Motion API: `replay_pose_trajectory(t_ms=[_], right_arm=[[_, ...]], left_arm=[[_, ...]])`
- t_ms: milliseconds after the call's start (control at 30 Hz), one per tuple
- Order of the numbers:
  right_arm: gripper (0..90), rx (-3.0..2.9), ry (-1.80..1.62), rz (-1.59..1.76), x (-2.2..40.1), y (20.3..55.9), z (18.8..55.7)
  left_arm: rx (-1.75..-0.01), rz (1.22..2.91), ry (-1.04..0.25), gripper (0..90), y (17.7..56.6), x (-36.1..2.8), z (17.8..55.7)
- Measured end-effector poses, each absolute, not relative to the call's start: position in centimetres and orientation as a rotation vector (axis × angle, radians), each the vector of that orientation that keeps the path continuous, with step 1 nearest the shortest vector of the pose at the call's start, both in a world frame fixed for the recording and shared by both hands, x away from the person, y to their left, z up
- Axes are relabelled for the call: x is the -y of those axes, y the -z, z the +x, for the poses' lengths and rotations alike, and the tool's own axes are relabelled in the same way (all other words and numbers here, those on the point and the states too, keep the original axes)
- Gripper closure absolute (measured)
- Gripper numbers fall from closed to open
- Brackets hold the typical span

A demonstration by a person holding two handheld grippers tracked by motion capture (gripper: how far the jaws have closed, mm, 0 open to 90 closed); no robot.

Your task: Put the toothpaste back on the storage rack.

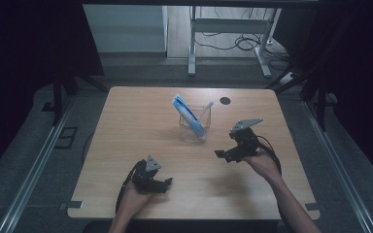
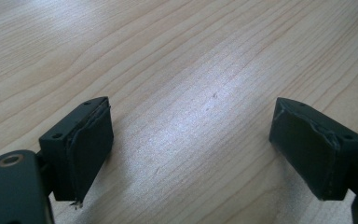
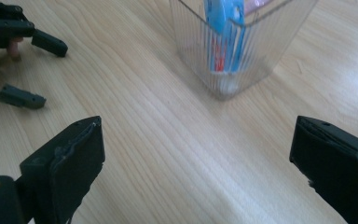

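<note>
A clear ribbed plastic cup (image 1: pixel 194 125) (image 3: pixel 233 51) stands near the middle of the wooden table (image 1: pixel 126 126). In it lean a blue and white toothpaste tube (image 1: pixel 187 114) (image 3: pixel 223 32) and a pink toothbrush (image 1: pixel 205 110). My right gripper (image 1: pixel 222 155) (image 3: pixel 196 154) is open, held just right of the cup and a little nearer than it, with bare wood between its jaws. My left gripper (image 1: pixel 168 183) (image 2: pixel 191 144) is open near the front edge, over bare table. It also appears at the upper left of the right gripper view (image 3: pixel 32 70).
A dark round spot (image 1: pixel 225 101) marks the table's far right area. Beyond the table stand a white desk frame (image 1: pixel 228 29) and floor cables (image 1: pixel 243 42). Metal rails (image 1: pixel 34 165) run along both sides of the table.
</note>
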State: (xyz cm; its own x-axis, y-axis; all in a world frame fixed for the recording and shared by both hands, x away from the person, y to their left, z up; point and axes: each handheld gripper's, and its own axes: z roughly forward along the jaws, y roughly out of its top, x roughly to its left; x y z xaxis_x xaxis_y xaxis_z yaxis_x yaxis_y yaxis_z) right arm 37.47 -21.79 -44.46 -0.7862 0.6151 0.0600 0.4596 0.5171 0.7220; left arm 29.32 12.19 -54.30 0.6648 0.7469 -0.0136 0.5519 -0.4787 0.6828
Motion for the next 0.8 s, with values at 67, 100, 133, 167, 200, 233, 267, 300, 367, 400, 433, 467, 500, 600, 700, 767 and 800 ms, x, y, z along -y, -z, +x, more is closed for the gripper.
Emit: replay_pose_trajectory(t_ms=[67, 100, 133, 167, 200, 233, 267, 300, 367, 400, 433, 467, 500, 600, 700, 767, 800], right_arm=[[3.2, -2.550, -1.122, 0.926, 22.2, 44.7, 37.2], [3.2, -2.549, -1.122, 0.928, 22.3, 44.9, 37.0], [3.3, -2.547, -1.122, 0.928, 22.5, 45.0, 36.9], [3.3, -2.546, -1.123, 0.934, 22.7, 45.1, 36.8], [3.4, -2.541, -1.124, 0.941, 22.9, 45.2, 36.6], [3.4, -2.540, -1.125, 0.946, 23.1, 45.3, 36.5], [3.4, -2.539, -1.128, 0.948, 23.3, 45.5, 36.3], [3.4, -2.536, -1.129, 0.954, 23.5, 45.6, 36.1], [3.5, -2.532, -1.129, 0.965, 23.9, 45.9, 35.8], [3.5, -2.530, -1.128, 0.969, 24.0, 46.0, 35.7], [3.5, -2.529, -1.128, 0.975, 24.2, 46.2, 35.5], [3.6, -2.526, -1.126, 0.983, 24.4, 46.3, 35.3], [3.6, -2.523, -1.122, 0.988, 24.6, 46.5, 35.1], [3.7, -2.515, -1.124, 1.004, 25.1, 46.9, 34.7], [3.8, -2.507, -1.137, 1.023, 25.7, 47.4, 34.2], [3.8, -2.504, -1.139, 1.030, 26.0, 47.8, 33.9], [3.8, -2.505, -1.134, 1.037, 26.1, 48.0, 33.6]], left_arm=[[-0.999, 2.206, -0.376, 13.6, 54.3, -12.2, 29.3], [-0.999, 2.204, -0.376, 13.6, 54.3, -12.2, 29.3], [-0.999, 2.205, -0.376, 13.6, 54.3, -12.2, 29.3], [-1.002, 2.203, -0.375, 13.6, 54.3, -12.2, 29.3], [-1.002, 2.203, -0.375, 13.6, 54.3, -12.2, 29.3], [-1.002, 2.203, -0.375, 13.6, 54.3, -12.2, 29.3], [-1.002, 2.203, -0.375, 13.6, 54.3, -12.2, 29.3], [-1.001, 2.203, -0.375, 13.6, 54.3, -12.2, 29.3], [-1.001, 2.205, -0.376, 13.6, 54.3, -12.2, 29.3], [-1.001, 2.205, -0.376, 13.6, 54.3, -12.2, 29.3], [-1.001, 2.205, -0.376, 13.6, 54.3, -12.2, 29.3], [-1.001, 2.204, -0.375, 13.6, 54.3, -12.2, 29.3], [-1.001, 2.203, -0.375, 13.6, 54.3, -12.2, 29.3], [-1.007, 2.203, -0.378, 13.6, 54.3, -12.1, 29.3], [-1.012, 2.201, -0.379, 13.6, 54.3, -12.1, 29.2], [-1.014, 2.200, -0.378, 13.6, 54.3, -12.1, 29.2], [-1.015, 2.199, -0.377, 13.6, 54.3, -12.1, 29.2]])
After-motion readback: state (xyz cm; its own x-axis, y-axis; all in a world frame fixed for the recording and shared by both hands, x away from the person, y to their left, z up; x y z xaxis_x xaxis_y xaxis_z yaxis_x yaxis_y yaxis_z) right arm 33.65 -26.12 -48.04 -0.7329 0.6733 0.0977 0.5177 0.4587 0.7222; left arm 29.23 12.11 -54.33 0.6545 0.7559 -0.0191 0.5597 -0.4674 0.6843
